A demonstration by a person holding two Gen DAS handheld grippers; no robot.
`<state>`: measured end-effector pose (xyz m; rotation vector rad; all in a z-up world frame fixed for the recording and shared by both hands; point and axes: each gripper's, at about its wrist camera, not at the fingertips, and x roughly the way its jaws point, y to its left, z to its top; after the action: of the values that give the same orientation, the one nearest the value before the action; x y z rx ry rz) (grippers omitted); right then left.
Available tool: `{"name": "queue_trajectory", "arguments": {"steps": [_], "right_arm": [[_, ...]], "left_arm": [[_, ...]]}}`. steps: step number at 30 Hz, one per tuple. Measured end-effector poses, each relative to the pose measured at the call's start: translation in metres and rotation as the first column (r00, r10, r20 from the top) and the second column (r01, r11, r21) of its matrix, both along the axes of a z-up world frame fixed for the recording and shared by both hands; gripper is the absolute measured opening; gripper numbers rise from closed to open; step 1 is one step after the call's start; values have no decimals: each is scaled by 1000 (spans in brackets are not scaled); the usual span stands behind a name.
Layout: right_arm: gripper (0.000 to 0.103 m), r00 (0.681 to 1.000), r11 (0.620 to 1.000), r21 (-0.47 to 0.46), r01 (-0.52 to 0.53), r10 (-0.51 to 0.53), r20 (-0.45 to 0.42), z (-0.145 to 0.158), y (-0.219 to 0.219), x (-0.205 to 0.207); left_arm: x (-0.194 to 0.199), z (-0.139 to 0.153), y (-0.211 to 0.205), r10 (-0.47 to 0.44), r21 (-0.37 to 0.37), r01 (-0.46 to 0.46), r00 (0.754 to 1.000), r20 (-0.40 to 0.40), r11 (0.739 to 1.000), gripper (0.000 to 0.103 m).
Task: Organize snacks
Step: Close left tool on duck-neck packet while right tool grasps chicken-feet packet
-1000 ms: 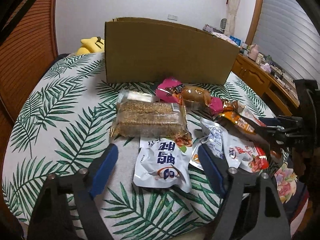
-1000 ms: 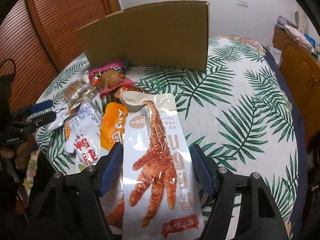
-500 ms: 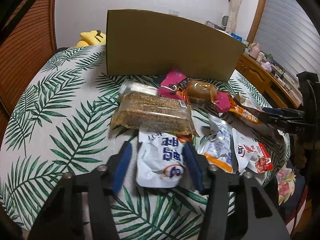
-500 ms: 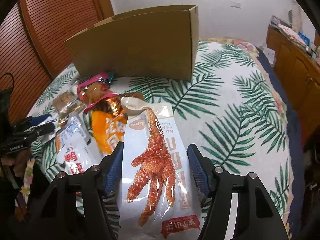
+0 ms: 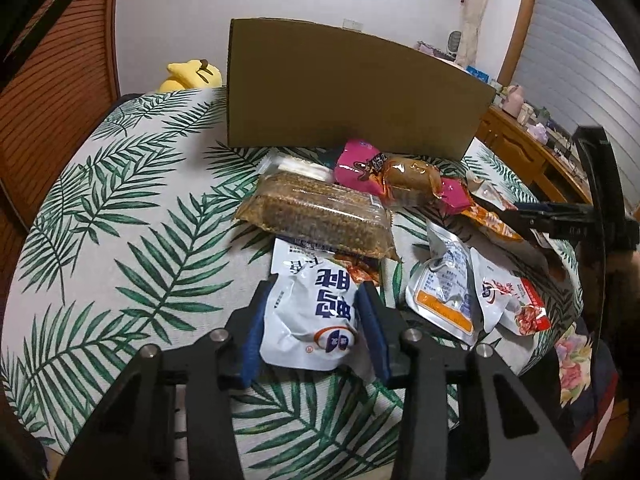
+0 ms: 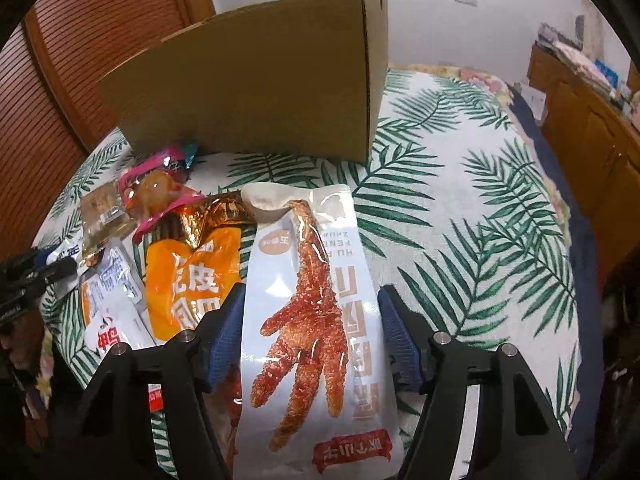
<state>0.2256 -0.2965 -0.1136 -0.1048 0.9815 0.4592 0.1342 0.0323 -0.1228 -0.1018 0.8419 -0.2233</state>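
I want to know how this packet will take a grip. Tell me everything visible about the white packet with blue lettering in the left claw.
The white glossy plastic packet with blue lettering is a puffy sealed pouch with a round logo near its near end. It lies flat on the palm-leaf tablecloth. Its far end is tucked under the clear-wrapped brown crispy bar pack. The left claw has just closed, its blue pads pressing both sides.

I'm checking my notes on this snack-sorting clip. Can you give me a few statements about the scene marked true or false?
1. The left tool has a white pouch between its pads. True.
2. The chicken-foot pack lies inside the box. False: it lies on the leaf-print cloth, in front of the box.
3. The brown bar pack is beyond the white pouch. True.
4. The box lies flat on its side. False: it stands upright.
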Motion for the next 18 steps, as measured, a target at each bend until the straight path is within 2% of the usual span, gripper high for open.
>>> {"name": "queue_trajectory", "arguments": {"steps": [3,5,6,10,12,15,18], "right_arm": [[69,1000,1000,-9,-4,3,-13,0,1,4],[70,1000,1000,-7,-4,4,-26,0,2,8],[66,1000,1000,-10,-8,8,-29,0,3,8],[64,999,999,-35,-33,32,-23,2,5,4],[62,999,999,-31,-36,36,-12,4,5,2],[50,1000,1000,-2,-30,30,5,11,3,-1],[49,999,999,-18,-38,38,2,11,5,-1]], "left_arm": [[0,0,-2,-4,9,4,1000,-1,1000,44],[-1,0,-4,-13,17,13,1000,0,1000,41],[-1,0,-3,-13,13,13,1000,-1,1000,40],[-6,2,2,-3,-12,3,1000,9,1000,38],[-10,3,6,9,-33,-8,1000,22,999,35],[-17,7,12,21,-73,-18,999,48,997,29],[-19,9,12,20,-65,-17,999,50,998,28]]}}
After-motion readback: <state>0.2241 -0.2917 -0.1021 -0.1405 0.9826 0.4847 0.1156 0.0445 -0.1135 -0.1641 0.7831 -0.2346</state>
